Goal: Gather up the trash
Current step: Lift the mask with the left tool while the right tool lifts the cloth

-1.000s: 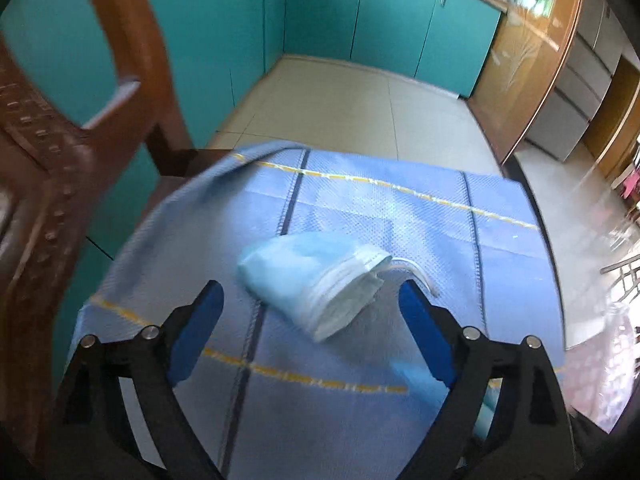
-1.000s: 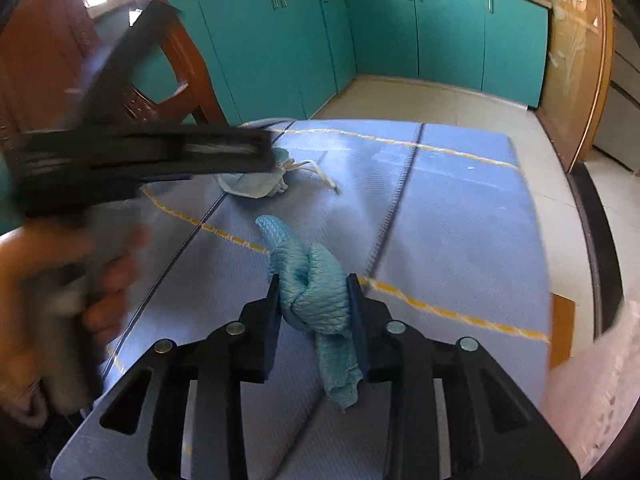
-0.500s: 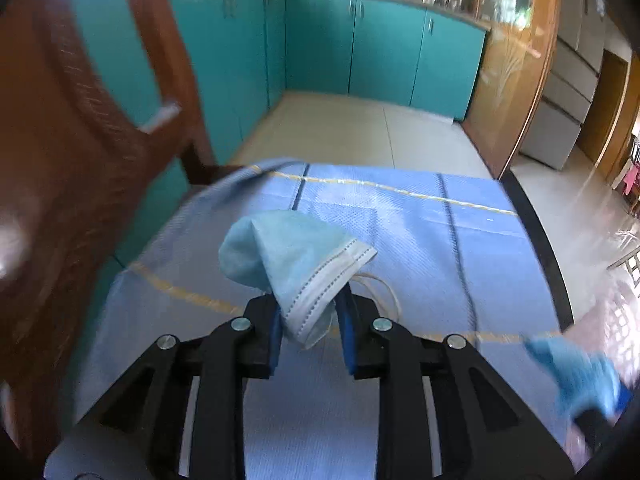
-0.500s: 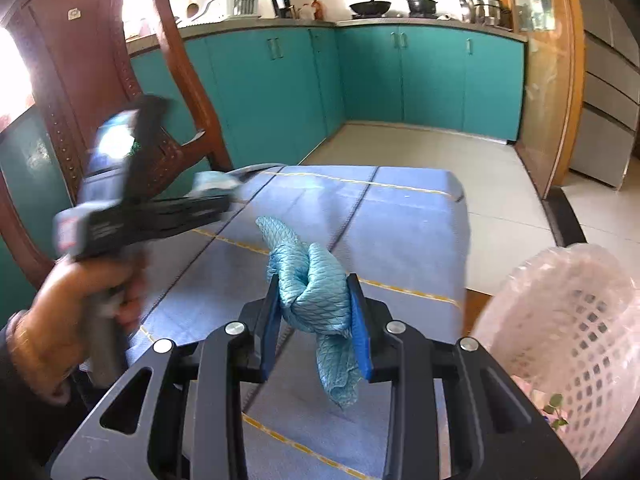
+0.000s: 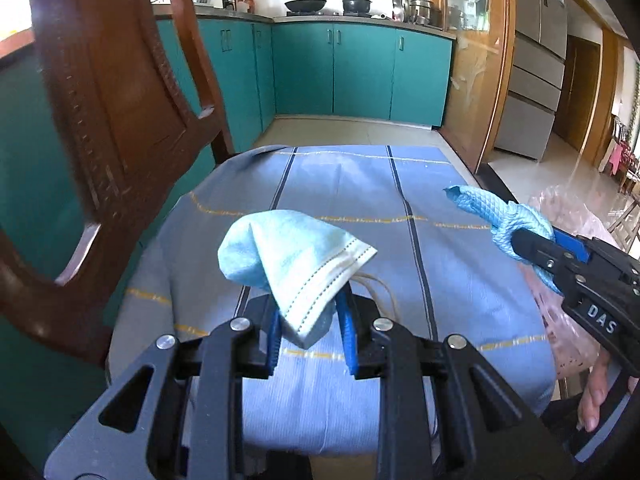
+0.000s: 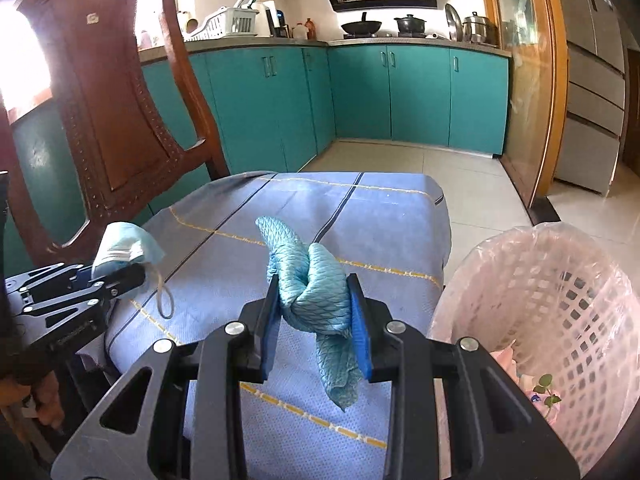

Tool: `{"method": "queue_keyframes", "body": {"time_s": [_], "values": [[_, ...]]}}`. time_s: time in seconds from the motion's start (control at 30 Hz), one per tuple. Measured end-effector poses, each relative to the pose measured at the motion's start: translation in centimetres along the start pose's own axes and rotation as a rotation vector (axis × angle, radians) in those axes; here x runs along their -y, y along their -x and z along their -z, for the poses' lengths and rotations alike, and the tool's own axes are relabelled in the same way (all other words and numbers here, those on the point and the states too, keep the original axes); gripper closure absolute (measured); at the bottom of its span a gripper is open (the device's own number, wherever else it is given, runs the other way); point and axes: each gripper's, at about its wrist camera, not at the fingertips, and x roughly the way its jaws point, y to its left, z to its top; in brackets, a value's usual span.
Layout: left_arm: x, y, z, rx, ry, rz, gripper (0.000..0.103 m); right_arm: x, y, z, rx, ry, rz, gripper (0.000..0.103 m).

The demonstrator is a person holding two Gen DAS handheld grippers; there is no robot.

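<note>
My left gripper (image 5: 308, 328) is shut on a light blue face mask (image 5: 296, 256), held above the blue tablecloth (image 5: 340, 184); its ear loop hangs down behind the fingers. In the right wrist view the same mask (image 6: 124, 248) shows at the left edge in the left gripper (image 6: 120, 276). A knotted teal cloth (image 6: 316, 284) is clamped in my right gripper (image 6: 316, 320), its tail hanging below. The left wrist view shows that cloth (image 5: 504, 216) at the right, in the right gripper (image 5: 532, 248). A white lattice bin (image 6: 560, 280) lined with a pink bag stands right of the table.
A carved brown wooden chair (image 6: 108, 120) stands at the table's left side. Teal kitchen cabinets (image 6: 400, 96) line the far wall, a tiled floor (image 6: 440, 168) lies beyond the table. Some scraps lie at the bottom of the bin. A hand (image 5: 596, 396) grips the right tool's handle.
My left gripper closed on the face mask and lifted it off the tablecloth, drawing back. My right gripper carried the teal cloth back toward the near right, and the bin came into view.
</note>
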Motion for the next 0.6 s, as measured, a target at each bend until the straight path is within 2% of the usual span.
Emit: {"method": "queue_keyframes", "body": {"time_s": [0.33,0.6], "values": [[0.0,3.5,-0.3,0.083,0.002,-0.036,0.078,-0.8,-0.1,0.6,-0.010,0.039,0.017,0.071],[1.0,4.7,-0.3,0.107,-0.013,-0.035,0.077,-1.1,0.5,0.7,0.004,0.054,0.014,0.071]]}}
